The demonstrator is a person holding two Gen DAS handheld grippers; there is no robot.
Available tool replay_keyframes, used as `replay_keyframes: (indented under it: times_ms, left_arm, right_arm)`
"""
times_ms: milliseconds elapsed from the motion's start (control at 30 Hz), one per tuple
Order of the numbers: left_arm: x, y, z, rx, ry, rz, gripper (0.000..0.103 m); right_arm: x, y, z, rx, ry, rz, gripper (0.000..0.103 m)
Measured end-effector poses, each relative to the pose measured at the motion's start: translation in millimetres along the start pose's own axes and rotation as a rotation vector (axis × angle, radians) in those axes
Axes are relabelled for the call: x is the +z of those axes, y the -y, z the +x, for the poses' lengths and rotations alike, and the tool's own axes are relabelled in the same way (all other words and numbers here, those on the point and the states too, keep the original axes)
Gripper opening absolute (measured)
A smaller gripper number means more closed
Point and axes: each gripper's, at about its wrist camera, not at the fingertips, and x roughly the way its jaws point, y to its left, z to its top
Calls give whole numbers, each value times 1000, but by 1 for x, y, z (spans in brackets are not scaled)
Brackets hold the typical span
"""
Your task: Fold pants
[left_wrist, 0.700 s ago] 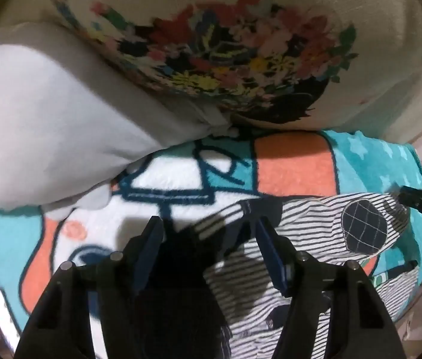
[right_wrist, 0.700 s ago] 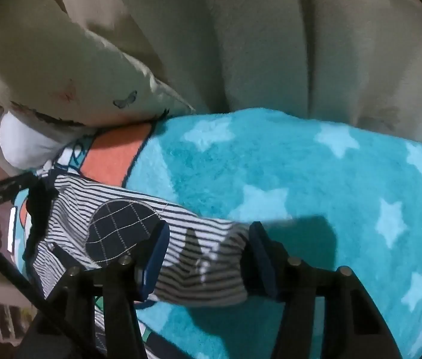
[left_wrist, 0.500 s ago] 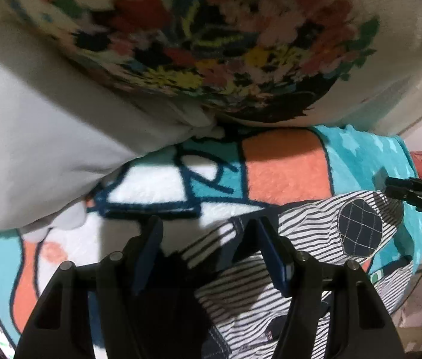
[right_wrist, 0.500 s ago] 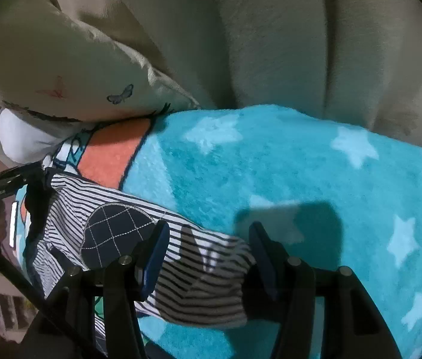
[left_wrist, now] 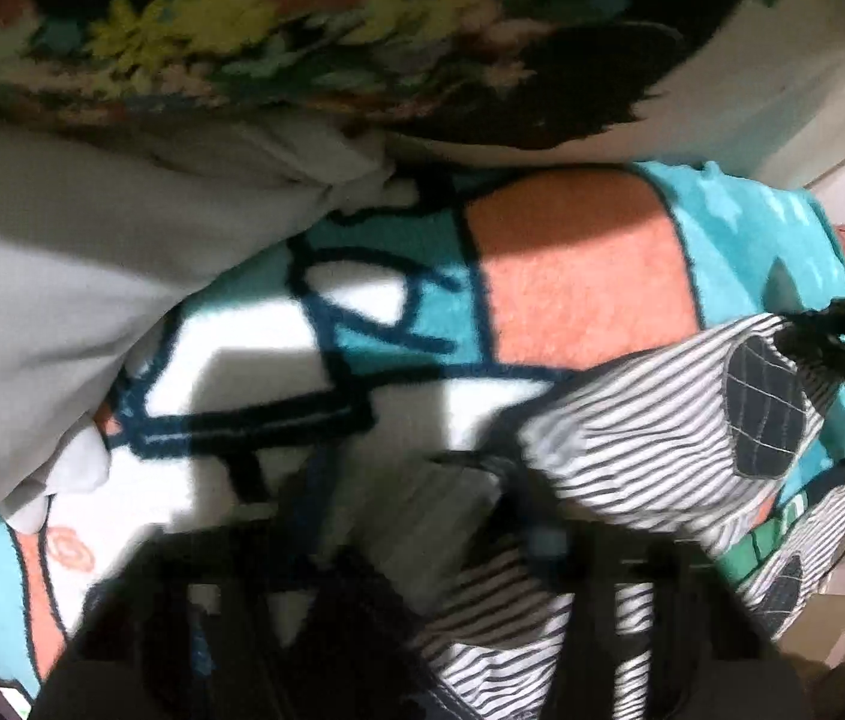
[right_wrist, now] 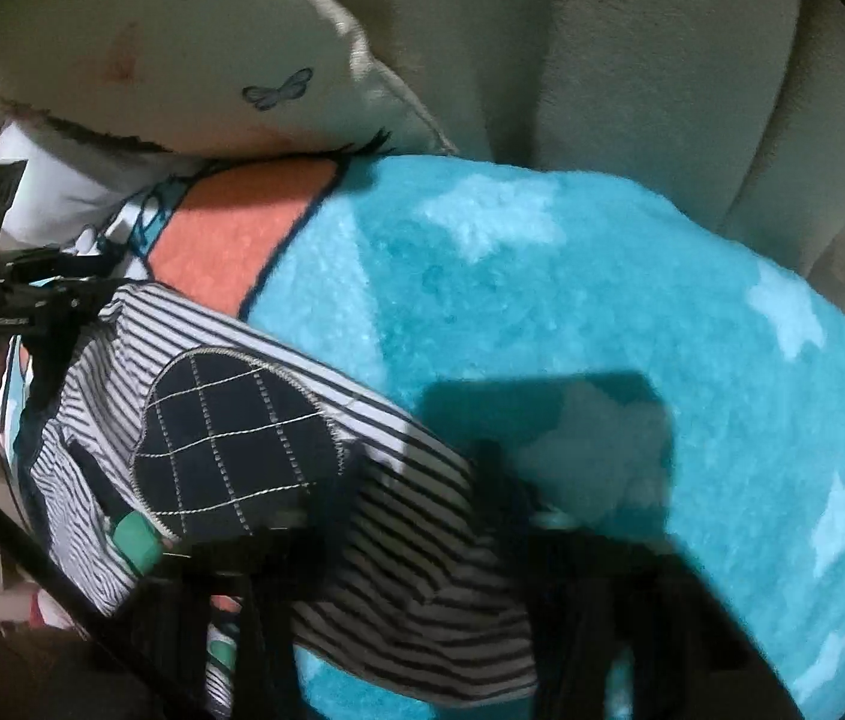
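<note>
The black-and-white striped pants (left_wrist: 650,444) with a dark quilted oval patch (right_wrist: 230,438) lie on a teal, orange and white blanket (right_wrist: 542,312). My left gripper (left_wrist: 422,516) sits low in its blurred view with its fingers wide apart over one end of the pants, holding no cloth. My right gripper (right_wrist: 392,510) is open too, its fingers on either side of the other striped end (right_wrist: 410,570). Each gripper shows in the other's view: the right (left_wrist: 842,336), the left (right_wrist: 32,300).
A floral cushion (left_wrist: 302,18) and a grey-white pillow (left_wrist: 62,276) lie at the back of the blanket. A cream pillow with a butterfly print (right_wrist: 182,60) and beige sofa back cushions (right_wrist: 632,60) stand behind the right side. The blanket edge drops off at the front.
Both grippers have moved forward and down over the pants, which now fill more of each view. The cushions look closer. Both views are motion-blurred.
</note>
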Motion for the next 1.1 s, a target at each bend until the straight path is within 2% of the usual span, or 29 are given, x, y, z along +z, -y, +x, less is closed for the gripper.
replay_keyframes:
  times_ms: [33,167,433,600,767,900,1000,1100]
  left_arm:
    - [0,1,-1,-37,-6,-16,9]
    - [-5,8,-13,3,38,-14,9]
    - [-19,25,-63,28,119,-3,9]
    - [-47,40,-101,12,200,43,9]
    - [-98,63,-126,-22,262,108,9]
    - [-155,70,-127,-34,244,156,9]
    - [-190,74,-108,-35,185,192,9]
    - [-216,77,-81,2,122,244,9]
  right_arm:
    - [-1,-2,-1,28,10,8,7]
    - [-4,-5,-12,56,47,5,5]
    - [-20,-4,-60,100,164,76,5]
    - [-44,-15,-90,76,219,106,5]
    - [-94,-40,-103,15,237,148,5]
    - [-148,-60,-98,0,224,236,5]
    - [-188,-65,-81,-9,208,297,5]
    - [-218,-70,-62,-4,182,378,6]
